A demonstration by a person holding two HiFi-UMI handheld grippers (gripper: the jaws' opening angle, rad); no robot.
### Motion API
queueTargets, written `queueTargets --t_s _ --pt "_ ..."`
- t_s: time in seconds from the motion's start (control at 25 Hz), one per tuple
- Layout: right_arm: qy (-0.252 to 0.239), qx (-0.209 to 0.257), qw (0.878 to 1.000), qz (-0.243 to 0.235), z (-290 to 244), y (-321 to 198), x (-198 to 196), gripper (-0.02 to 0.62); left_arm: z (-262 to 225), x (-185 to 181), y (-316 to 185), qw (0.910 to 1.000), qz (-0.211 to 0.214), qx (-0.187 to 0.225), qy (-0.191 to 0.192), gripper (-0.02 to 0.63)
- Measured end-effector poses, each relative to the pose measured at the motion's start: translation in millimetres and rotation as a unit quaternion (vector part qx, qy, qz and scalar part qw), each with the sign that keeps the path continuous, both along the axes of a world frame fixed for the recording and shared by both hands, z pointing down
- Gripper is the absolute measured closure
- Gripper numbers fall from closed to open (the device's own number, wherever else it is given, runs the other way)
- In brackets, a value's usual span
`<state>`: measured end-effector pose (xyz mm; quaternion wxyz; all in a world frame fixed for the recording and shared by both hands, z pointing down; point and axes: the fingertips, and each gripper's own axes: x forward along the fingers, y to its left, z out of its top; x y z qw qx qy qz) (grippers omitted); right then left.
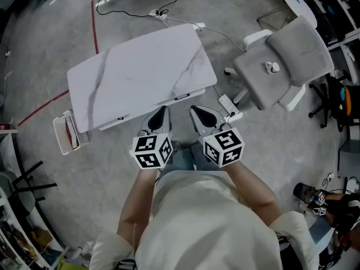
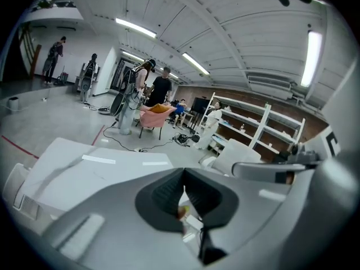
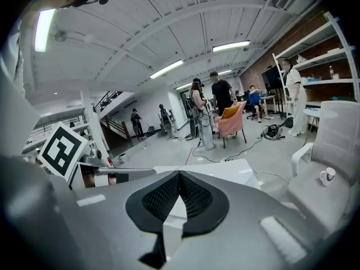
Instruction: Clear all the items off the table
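Observation:
The white marble-patterned table [image 1: 140, 72] stands bare, with no item on its top in the head view. Both grippers hover side by side just off its near edge, pointing at it. My left gripper [image 1: 164, 111] is shut with nothing between its jaws. My right gripper [image 1: 193, 110] is likewise shut and empty. In the left gripper view the shut left gripper [image 2: 183, 174] looks over the table [image 2: 84, 167]. The right gripper view shows the shut right gripper [image 3: 180, 176] with the table's corner [image 3: 225, 170] beyond it.
A grey office chair [image 1: 287, 66] stands to the right of the table. A power strip [image 1: 228, 103] and cables lie on the floor near it. A white rack [image 1: 66, 133] sits at the table's left end. People [image 2: 160, 89] stand far back in the room.

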<state>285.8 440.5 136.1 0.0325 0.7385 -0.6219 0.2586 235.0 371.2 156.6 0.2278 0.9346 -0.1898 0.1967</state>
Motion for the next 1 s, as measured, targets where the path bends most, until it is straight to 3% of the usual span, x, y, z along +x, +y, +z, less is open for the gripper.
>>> queueTargets --t_s 0.32,0.6,1.0 --pt "0.008 0.009 0.999 -0.035 -9 23 -8 0.597 -6 -12 35 0.9992 -0.039 -0.002 0.003 0.597" --pt "0.029 0.008 0.994 -0.107 -8 69 -26 0.598 -10 -26 80 0.9958 -0.091 0.007 0.002 0.597" --pt "0.040 0.023 0.991 -0.128 -12 120 -17 0.598 -13 -30 141 0.9935 -0.112 0.019 0.000 0.597"
